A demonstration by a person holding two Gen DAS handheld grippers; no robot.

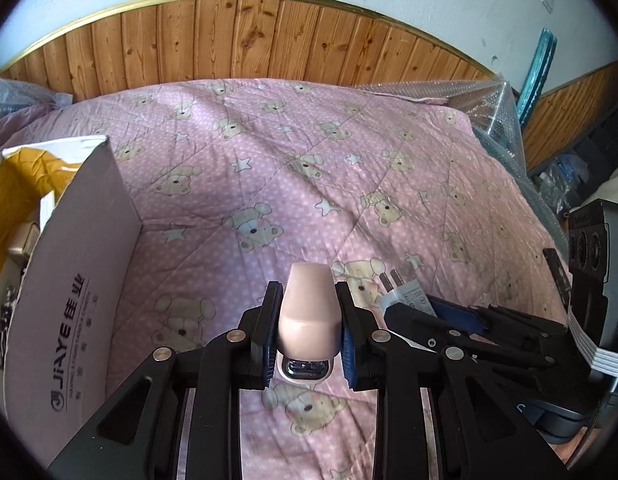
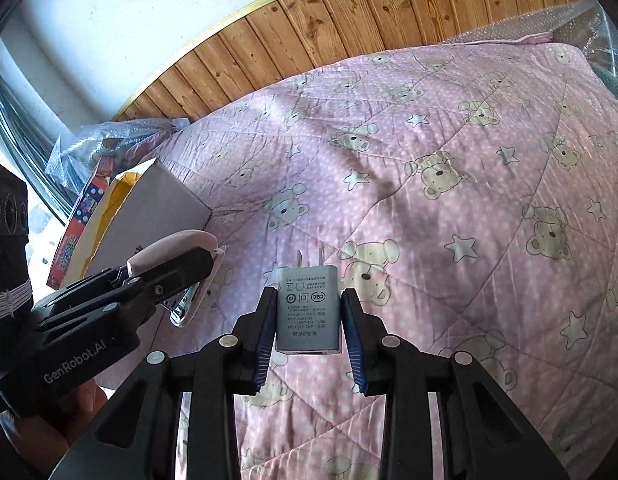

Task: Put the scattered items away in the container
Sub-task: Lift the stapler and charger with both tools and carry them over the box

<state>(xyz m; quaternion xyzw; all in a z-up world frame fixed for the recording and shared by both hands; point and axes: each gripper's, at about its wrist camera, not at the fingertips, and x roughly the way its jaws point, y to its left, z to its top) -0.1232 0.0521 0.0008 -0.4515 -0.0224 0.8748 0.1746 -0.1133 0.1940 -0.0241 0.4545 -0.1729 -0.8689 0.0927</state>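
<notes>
Both grippers held items above a bed covered by a pink quilt point(image 1: 293, 168) printed with bears and stars. The left gripper point(image 1: 309, 332) had its jaws pinching a pale pink stapler point(image 1: 308, 312) across its sides, the smooth plastic top facing the camera and the metal staple channel showing beneath at the near end. The right gripper point(image 2: 309, 328) had its jaws closed against the two narrow sides of a grey USB wall charger point(image 2: 308, 310), prongs pointing to the far side and the USB port toward the near side.

The container, a white cardboard box point(image 1: 69, 280) printed "JiAYE" with a yellow lining, stood open at the left of the bed, just beside the left gripper; several items already lay inside, too hidden to name.

Judged from appearance, both items were light, rigid and not fragile. The stapler's rounded, glossy shell looked liable to slip, so a grip across its widest mid-body seemed soundest. The charger's flat parallel sides offered a secure hold, clear of the prongs. Both remained to be carried left and released into the box.
</notes>
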